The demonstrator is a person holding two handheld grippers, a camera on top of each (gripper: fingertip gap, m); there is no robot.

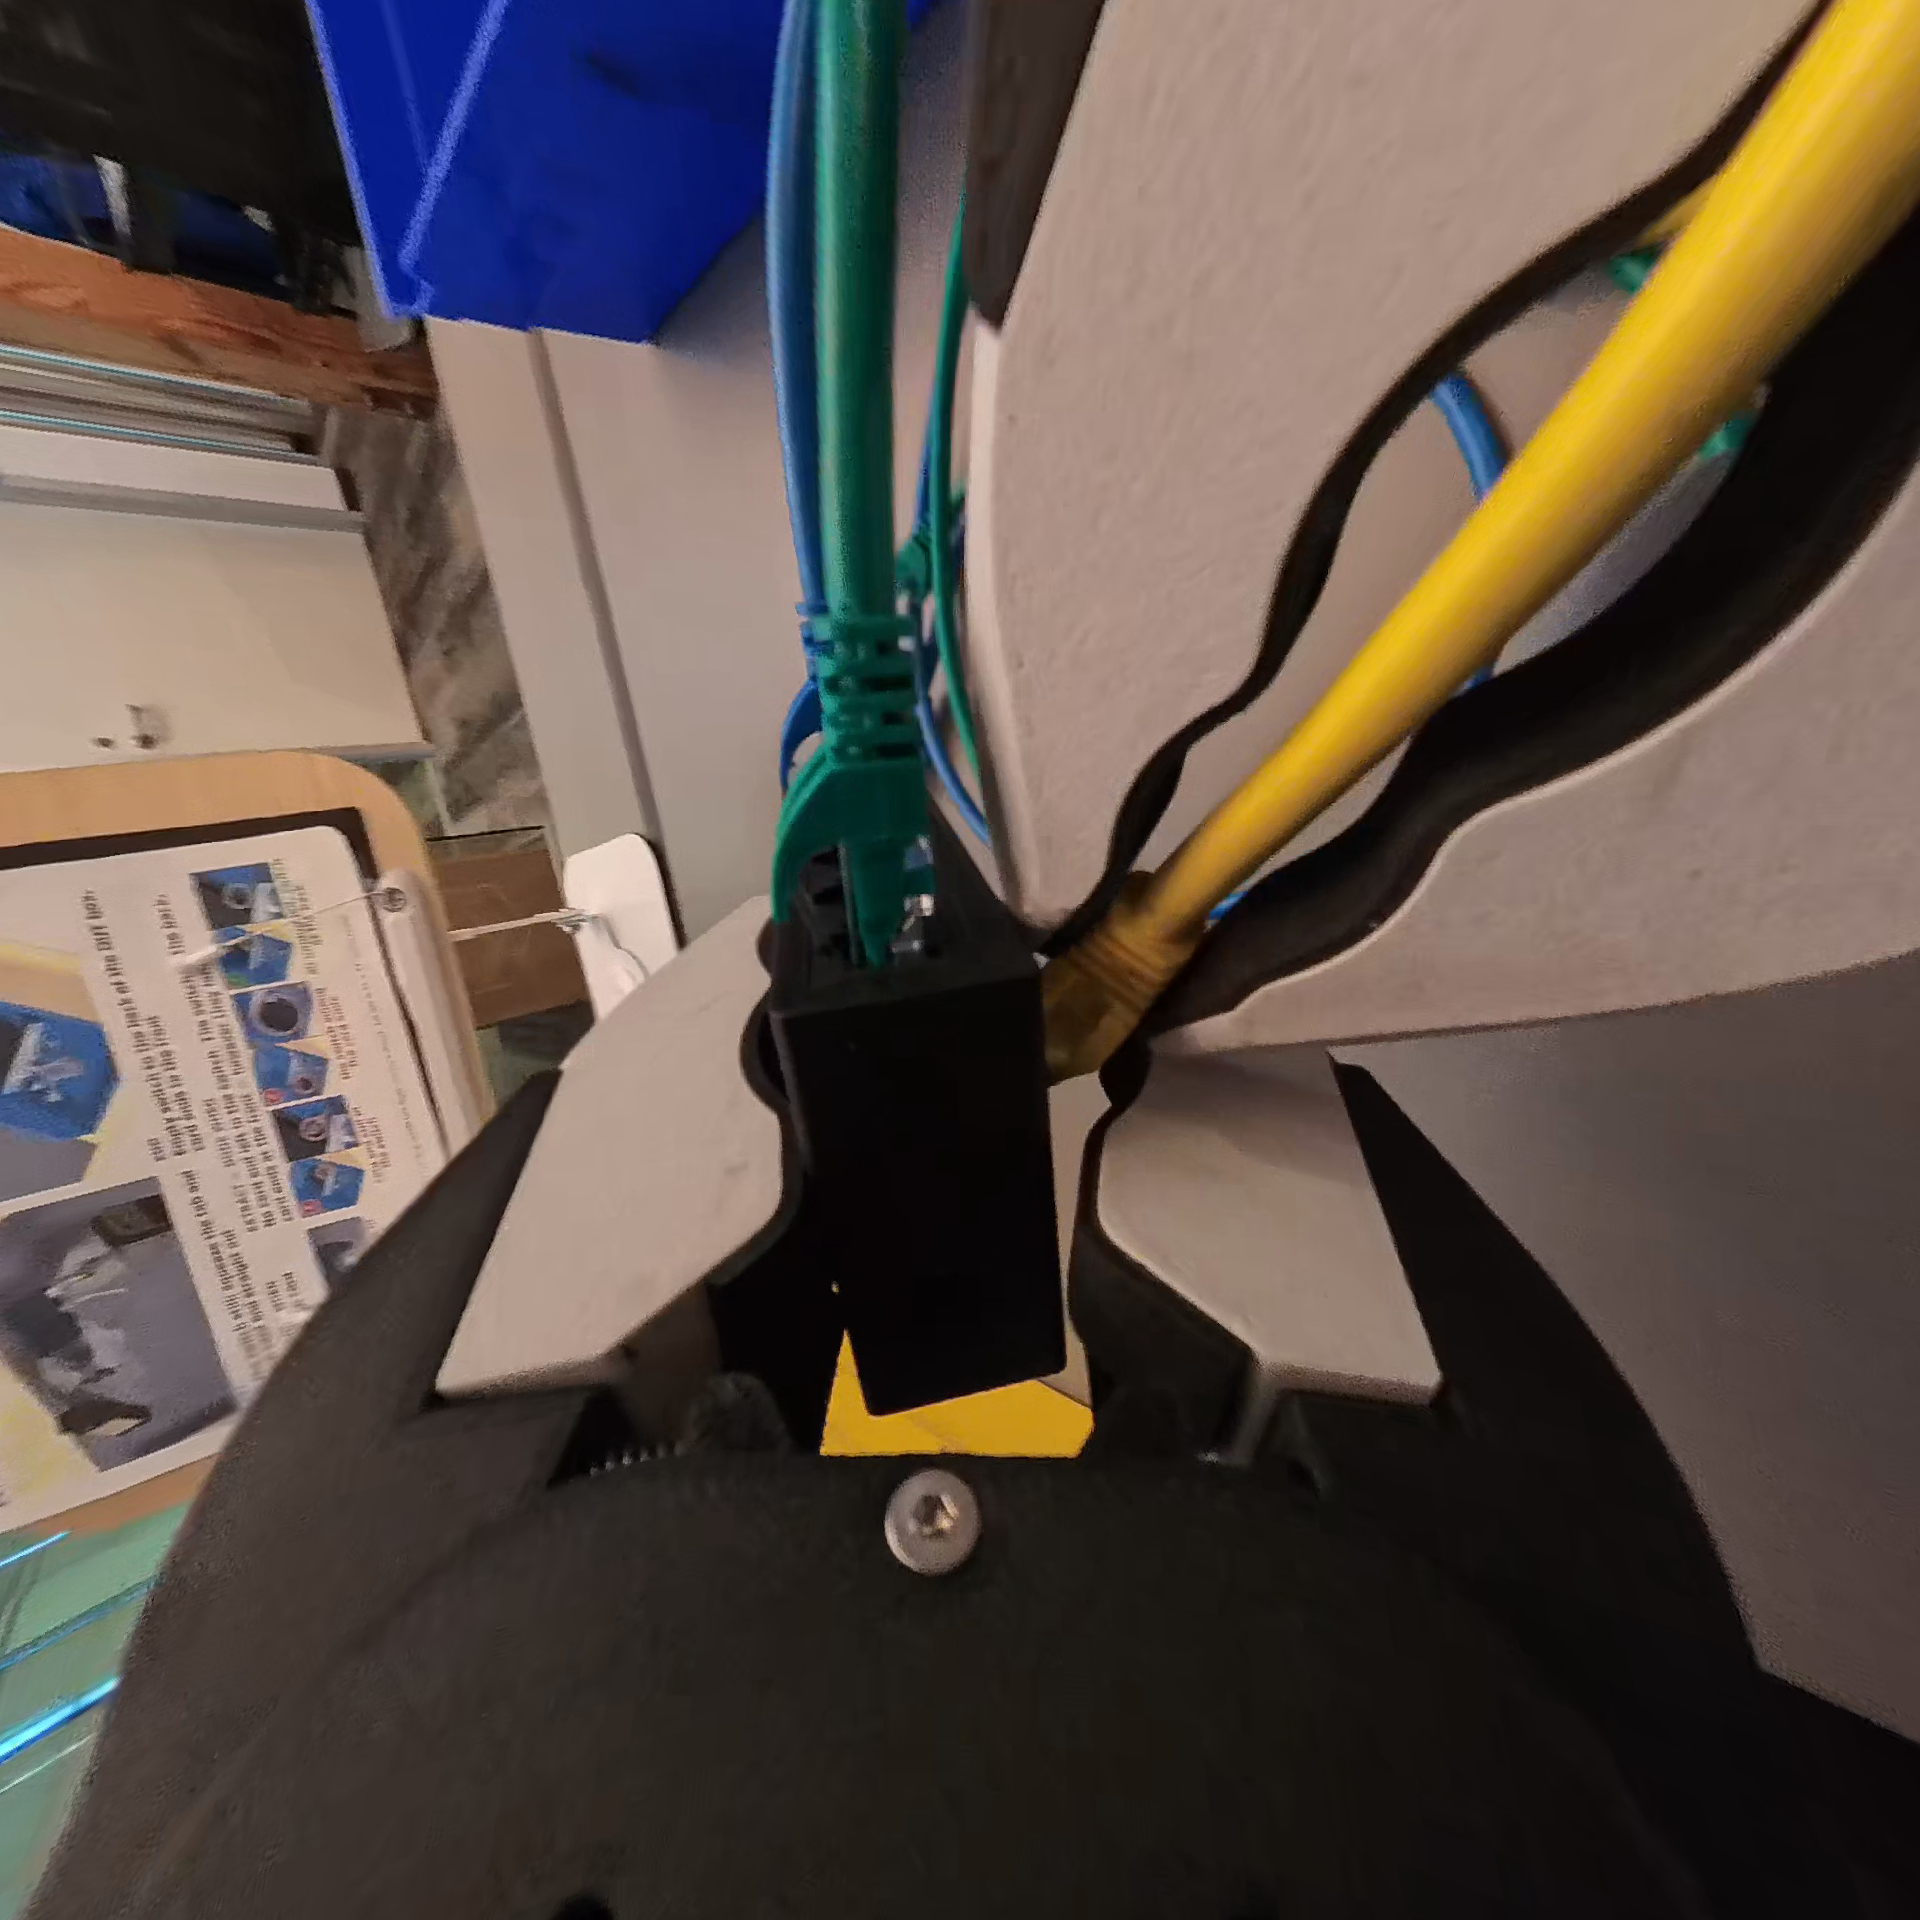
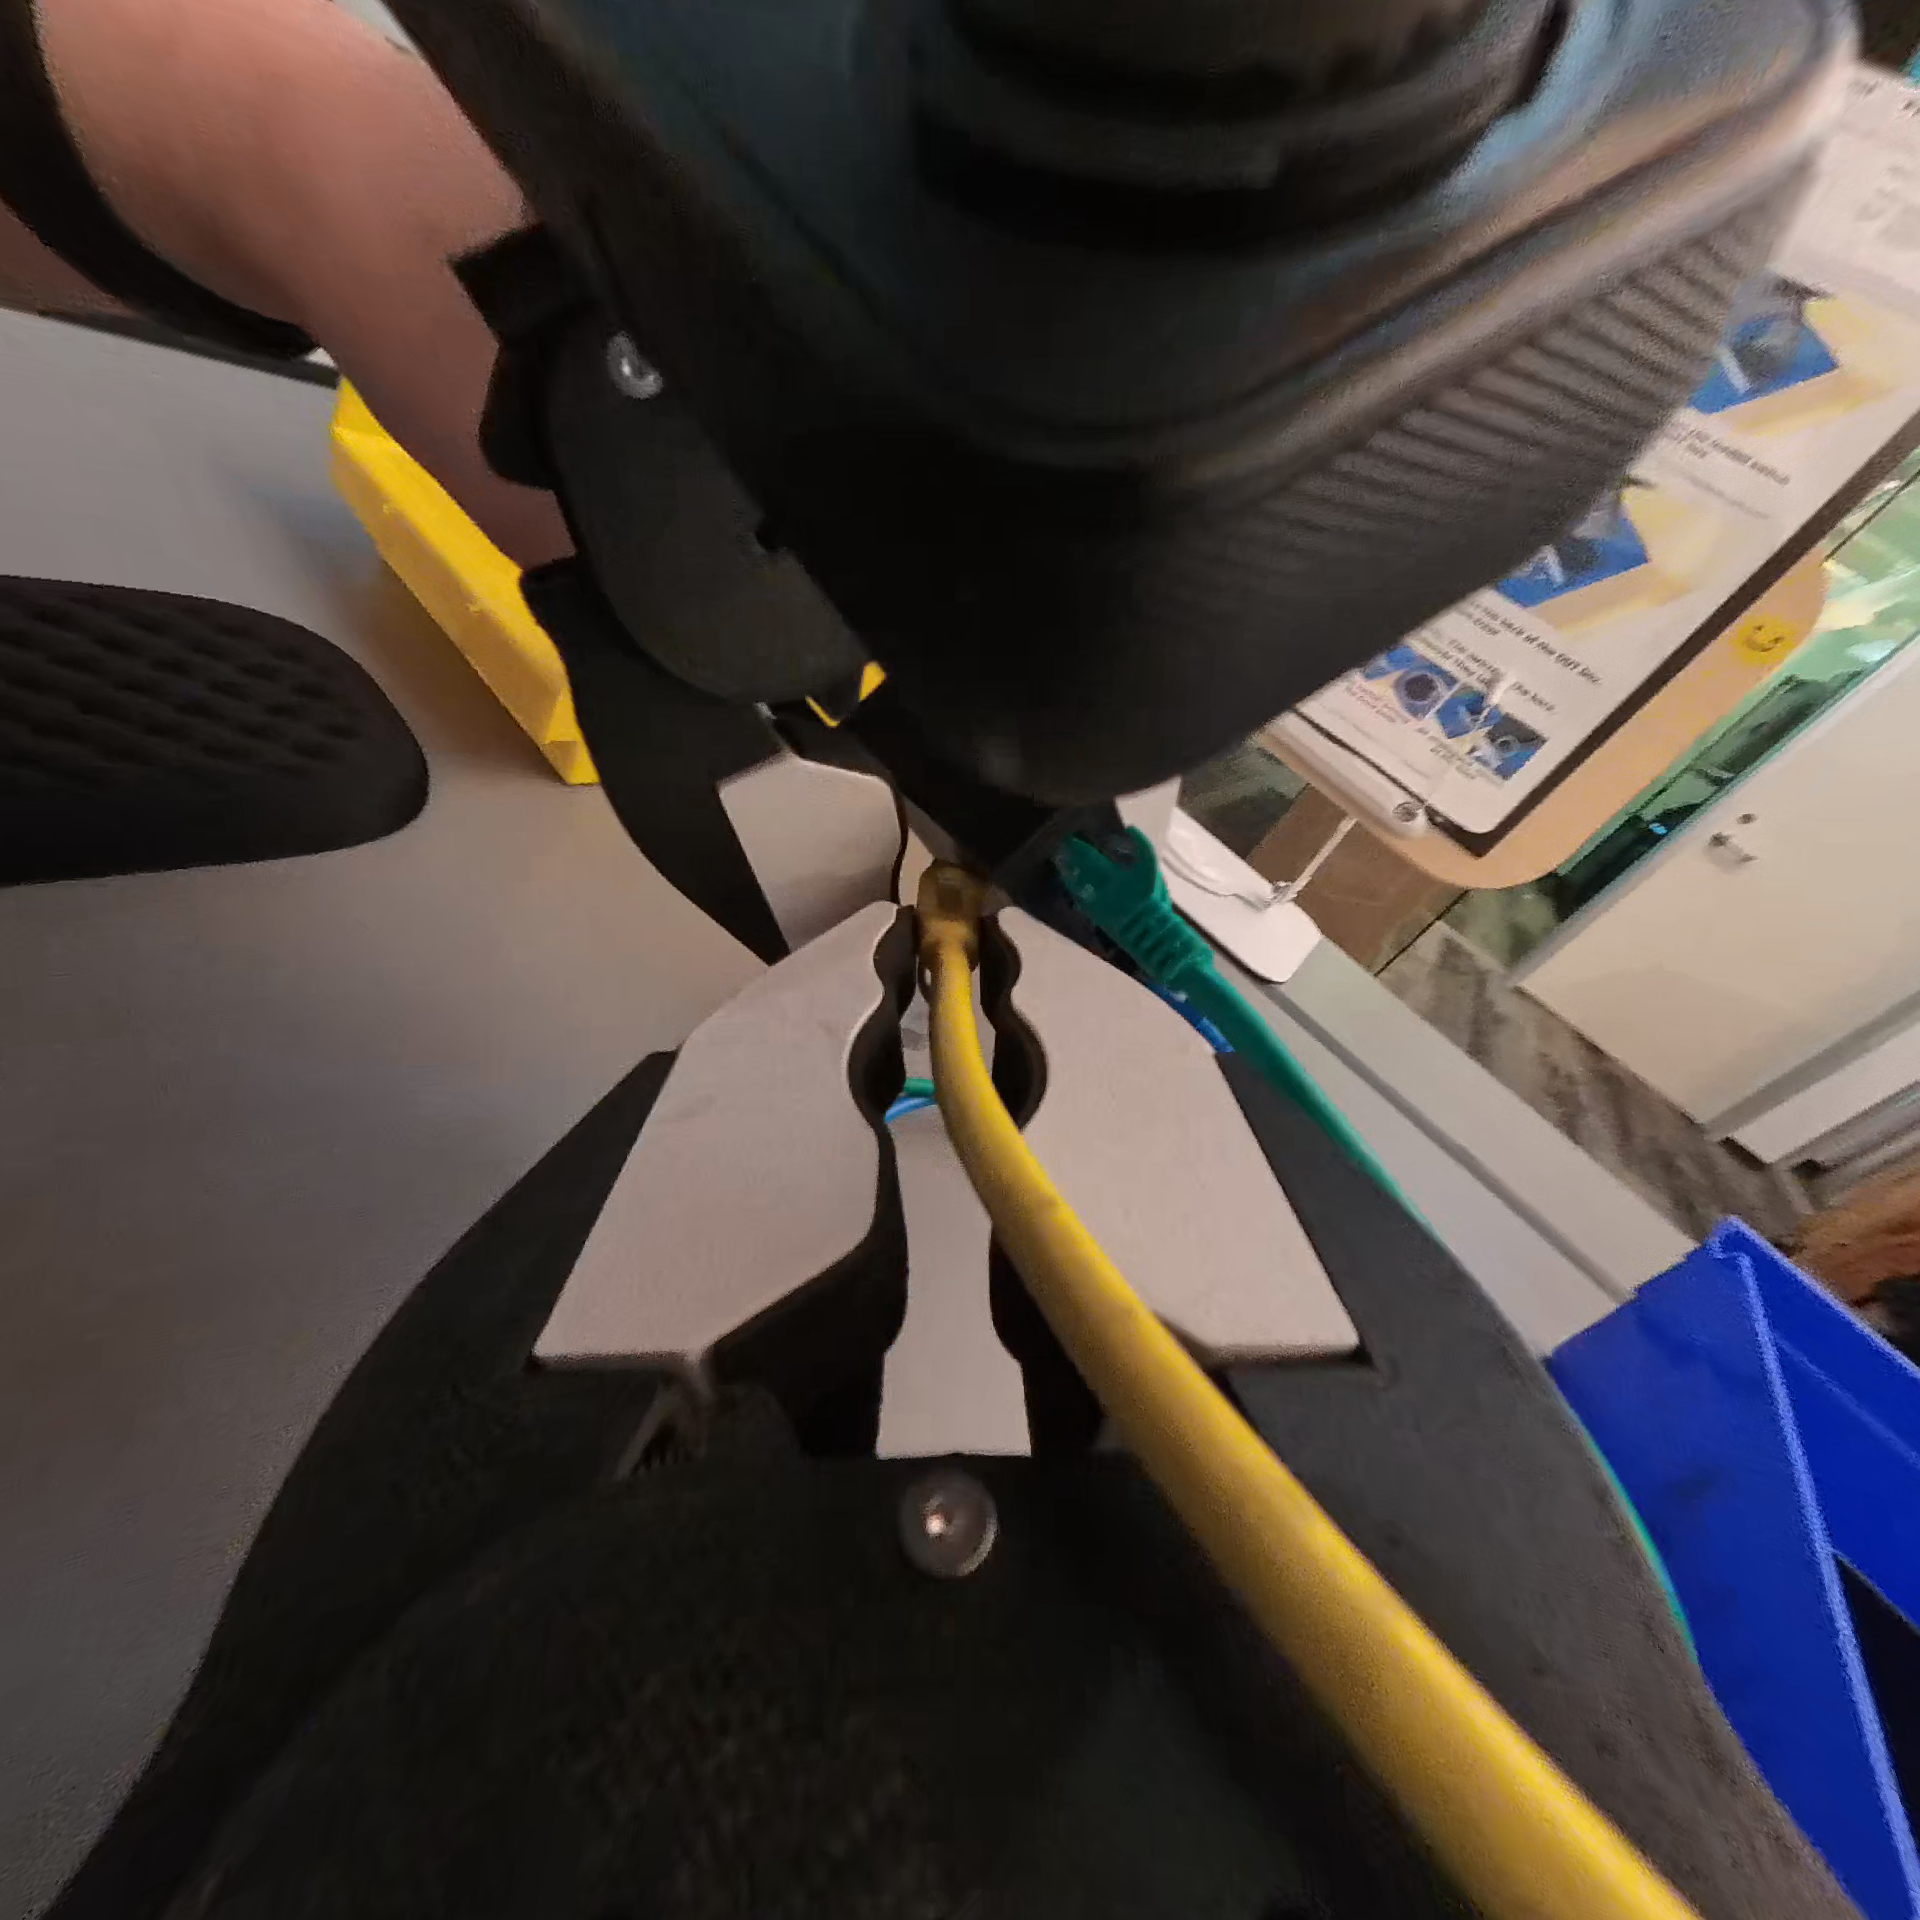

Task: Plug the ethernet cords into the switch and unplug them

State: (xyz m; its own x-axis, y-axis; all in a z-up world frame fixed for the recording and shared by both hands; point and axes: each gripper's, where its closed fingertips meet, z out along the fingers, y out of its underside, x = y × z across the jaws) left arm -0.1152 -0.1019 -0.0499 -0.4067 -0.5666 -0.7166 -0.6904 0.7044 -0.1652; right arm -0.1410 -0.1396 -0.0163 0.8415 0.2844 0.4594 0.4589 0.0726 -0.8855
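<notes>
My left gripper point(image 1: 925, 1018) is shut on the black switch point(image 1: 925, 1143), whose port face points away from the camera. A green cord point(image 1: 857, 436) is plugged into a port, with a blue cord point(image 1: 790, 416) beside it. My right gripper point(image 2: 948, 935) is shut on the yellow cord point(image 2: 1143, 1351) just behind its plug point(image 2: 945, 888). In the left wrist view the right gripper point(image 1: 1112, 935) holds the yellow plug point(image 1: 1091, 997) against the switch's right edge. I cannot tell whether it sits in a port. The green cord's boot point(image 2: 1127, 904) also shows in the right wrist view.
A blue bin point(image 1: 561, 156) stands past the cords and also shows in the right wrist view point(image 2: 1766, 1507). An instruction sheet on a wooden board point(image 1: 208, 1039) stands at the table's side. A yellow block point(image 2: 457, 582), a black mesh object point(image 2: 156, 727) and a person's hand point(image 2: 260, 208) are nearby. Left tips to right tips: about 5 cm.
</notes>
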